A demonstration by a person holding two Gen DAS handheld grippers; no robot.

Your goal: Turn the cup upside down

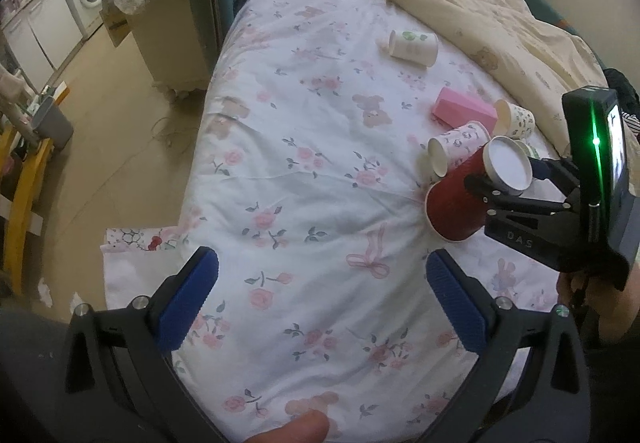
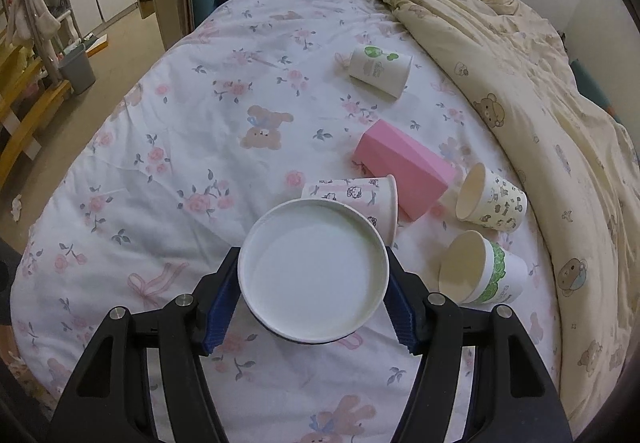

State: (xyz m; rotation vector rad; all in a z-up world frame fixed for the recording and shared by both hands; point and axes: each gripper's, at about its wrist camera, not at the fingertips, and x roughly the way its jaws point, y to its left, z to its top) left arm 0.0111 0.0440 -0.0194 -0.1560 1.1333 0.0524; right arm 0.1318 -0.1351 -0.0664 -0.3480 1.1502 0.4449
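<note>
A red paper cup (image 1: 456, 203) with a white base is held upside down, tilted, its rim touching the floral bedsheet (image 1: 304, 171). My right gripper (image 1: 504, 179) is shut on it near the base. In the right wrist view the cup's white base (image 2: 314, 269) fills the space between the blue pads (image 2: 220, 307) of that gripper (image 2: 314, 295). My left gripper (image 1: 322, 303) is open and empty, low over the sheet to the left of the red cup.
Several paper cups lie on their sides: a pink one (image 2: 360, 199), a star-patterned one (image 2: 492, 203), a green-banded one (image 2: 480, 271) and a white one farther off (image 2: 378, 71). A pink box (image 2: 404, 167) lies among them. A beige duvet (image 2: 520, 83) is bunched at right.
</note>
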